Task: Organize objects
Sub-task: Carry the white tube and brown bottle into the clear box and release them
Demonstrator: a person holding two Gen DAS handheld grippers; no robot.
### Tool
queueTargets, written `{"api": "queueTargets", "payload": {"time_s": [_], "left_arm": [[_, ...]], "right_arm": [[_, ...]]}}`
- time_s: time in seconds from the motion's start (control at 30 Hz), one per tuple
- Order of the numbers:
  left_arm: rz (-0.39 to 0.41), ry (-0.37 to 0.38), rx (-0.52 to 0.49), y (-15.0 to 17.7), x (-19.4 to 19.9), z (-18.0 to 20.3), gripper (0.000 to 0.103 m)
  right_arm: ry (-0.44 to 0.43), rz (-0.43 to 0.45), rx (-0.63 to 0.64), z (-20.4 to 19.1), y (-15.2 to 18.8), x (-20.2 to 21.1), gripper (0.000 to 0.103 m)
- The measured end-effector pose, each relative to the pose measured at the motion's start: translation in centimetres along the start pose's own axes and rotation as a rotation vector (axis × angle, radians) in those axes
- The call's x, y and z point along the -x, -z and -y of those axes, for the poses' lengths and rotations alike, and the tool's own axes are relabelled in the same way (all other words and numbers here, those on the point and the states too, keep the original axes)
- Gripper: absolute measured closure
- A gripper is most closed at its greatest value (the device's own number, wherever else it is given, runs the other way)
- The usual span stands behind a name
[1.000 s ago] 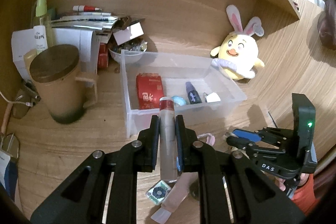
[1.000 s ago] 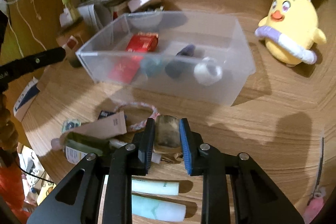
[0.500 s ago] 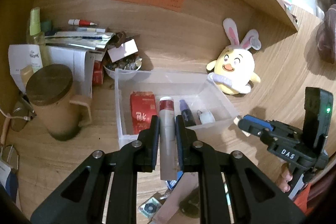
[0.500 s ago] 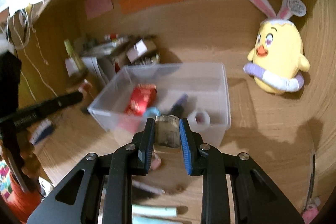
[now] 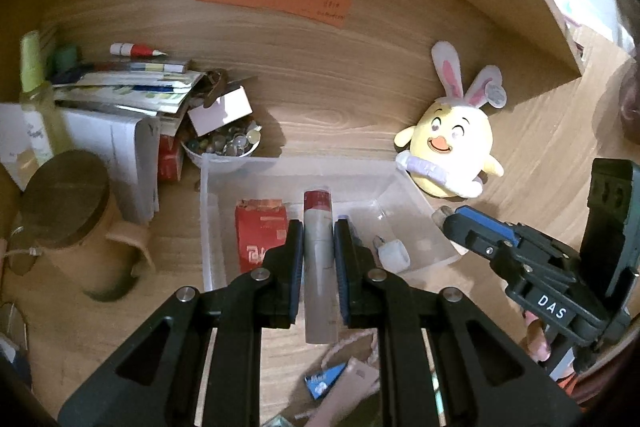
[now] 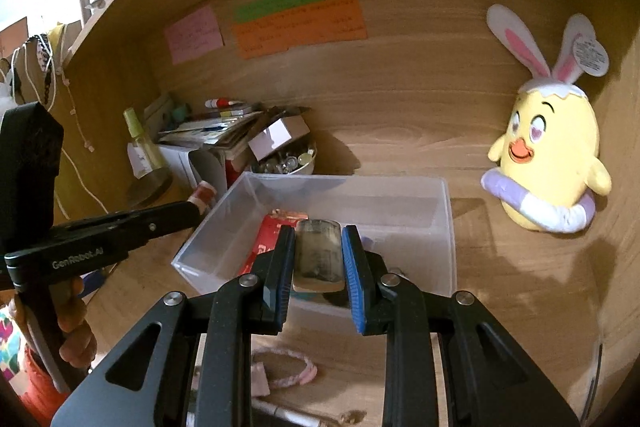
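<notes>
Black left gripper (image 5: 318, 241) pinches a slim grey tube with a red cap (image 5: 318, 267), held lengthwise above the clear plastic bin (image 5: 208, 227); right gripper (image 6: 319, 247) clamps a small dark jar (image 6: 319, 253) over the same bin's near wall (image 6: 400, 279) — a red packet (image 5: 260, 235) lies inside; beyond, a yellow plush chick (image 6: 548, 163) leans against the wooden back panel (image 6: 400, 99).
</notes>
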State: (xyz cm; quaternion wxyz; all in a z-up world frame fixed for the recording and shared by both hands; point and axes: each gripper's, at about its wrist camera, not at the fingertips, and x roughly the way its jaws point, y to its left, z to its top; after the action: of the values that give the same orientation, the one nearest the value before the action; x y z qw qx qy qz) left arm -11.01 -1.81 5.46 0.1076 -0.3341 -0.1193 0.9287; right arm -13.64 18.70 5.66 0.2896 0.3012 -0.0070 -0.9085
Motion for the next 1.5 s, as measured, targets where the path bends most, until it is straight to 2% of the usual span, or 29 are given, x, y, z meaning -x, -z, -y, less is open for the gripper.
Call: {"api": "queueTargets", "payload": {"time_s": [0.4,0.8,1.33,1.4,1.5], "left_arm": [[-0.041,-0.008,-0.007,-1.8,-4.1,-0.1,0.089],[-0.156,-0.025,0.014,-0.1,-8.9,-1.0,0.089],[-0.164,-0.056,-0.015,0.5,-9.5,-1.1,0.088],[-0.162,-0.05,-0.014,0.5,-9.2,-1.0,0.087],[-0.151,-0.054,-0.016,0.5,-8.7,-0.8,0.076]], "right_arm": [[-0.001,-0.062,-0.021,1.7,-0.8,-4.2,0.081],[0.001,-0.173,-0.019,2.4,1.0,-8.3,0.081],[0.032,-0.214,0.037,1.8,1.6,-9.4,0.081],[0.032,-0.216,0.038,1.7,1.5,-9.3,0.079],[0.038,-0.206,0.037,1.6,1.3,-8.8,0.068]]}}
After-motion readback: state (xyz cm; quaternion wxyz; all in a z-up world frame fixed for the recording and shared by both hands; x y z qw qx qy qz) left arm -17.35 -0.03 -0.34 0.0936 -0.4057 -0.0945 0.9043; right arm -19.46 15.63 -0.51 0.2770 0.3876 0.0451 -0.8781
